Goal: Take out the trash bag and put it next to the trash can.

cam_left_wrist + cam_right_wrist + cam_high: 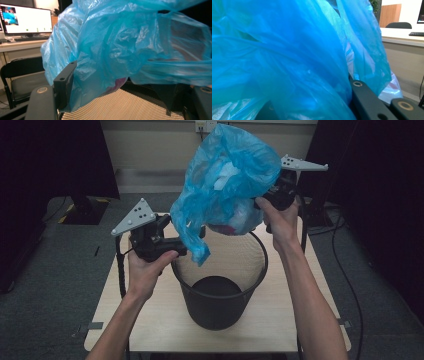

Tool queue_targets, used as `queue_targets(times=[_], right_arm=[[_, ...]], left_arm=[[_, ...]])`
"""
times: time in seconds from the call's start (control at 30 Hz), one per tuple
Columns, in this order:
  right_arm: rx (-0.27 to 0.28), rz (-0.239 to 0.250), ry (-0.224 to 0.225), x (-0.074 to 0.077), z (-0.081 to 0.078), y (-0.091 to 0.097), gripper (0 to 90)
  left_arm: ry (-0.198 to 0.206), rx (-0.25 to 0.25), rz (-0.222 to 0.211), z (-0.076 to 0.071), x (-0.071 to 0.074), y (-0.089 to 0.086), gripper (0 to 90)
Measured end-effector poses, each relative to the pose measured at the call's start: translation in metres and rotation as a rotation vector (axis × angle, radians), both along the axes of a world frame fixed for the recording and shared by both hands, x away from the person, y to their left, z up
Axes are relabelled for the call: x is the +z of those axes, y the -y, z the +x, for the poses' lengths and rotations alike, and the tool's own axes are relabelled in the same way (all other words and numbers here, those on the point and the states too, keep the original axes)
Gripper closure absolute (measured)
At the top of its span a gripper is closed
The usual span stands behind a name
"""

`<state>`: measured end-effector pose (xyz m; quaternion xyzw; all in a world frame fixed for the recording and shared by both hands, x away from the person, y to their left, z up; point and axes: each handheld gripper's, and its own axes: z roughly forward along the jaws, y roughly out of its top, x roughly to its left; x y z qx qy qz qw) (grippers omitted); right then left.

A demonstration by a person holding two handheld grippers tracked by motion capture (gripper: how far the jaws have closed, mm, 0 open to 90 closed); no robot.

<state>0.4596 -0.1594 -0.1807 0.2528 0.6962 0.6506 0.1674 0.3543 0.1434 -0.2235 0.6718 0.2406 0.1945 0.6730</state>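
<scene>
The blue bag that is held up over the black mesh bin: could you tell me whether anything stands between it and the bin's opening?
Nothing visible does. The blue bag hangs from the right gripper above the black mesh bin, whose mouth is open. The left gripper, jaws apart, stands at the bin's left rim, beside the bag's lower flap.

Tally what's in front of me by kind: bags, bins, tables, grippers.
Blue plastic bag: 1
Black mesh bin: 1
Wooden table: 1
Grippers: 2, left gripper and right gripper
Total: 5
</scene>
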Motion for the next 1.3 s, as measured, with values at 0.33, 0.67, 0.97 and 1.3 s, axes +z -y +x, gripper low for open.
queue_targets(times=[0.33,0.67,0.97,1.3], right_arm=[[-0.013,-0.056,0.024,0.006,0.003,0.011,84.7],[-0.046,-0.061,0.024,0.002,-0.002,0.030,85.1],[-0.162,-0.085,0.013,-0.006,0.012,0.057,85.2],[-0.239,-0.121,-0.079,-0.048,0.043,0.070,85.3]], left_arm=[[0.032,-0.012,-0.060,0.003,0.010,0.003,23.1],[0.037,0.024,-0.114,0.014,0.019,0.001,19.5],[-0.030,0.041,-0.025,0.019,0.002,-0.005,19.6],[-0.054,0.052,0.003,0.015,-0.018,-0.021,20.4]])
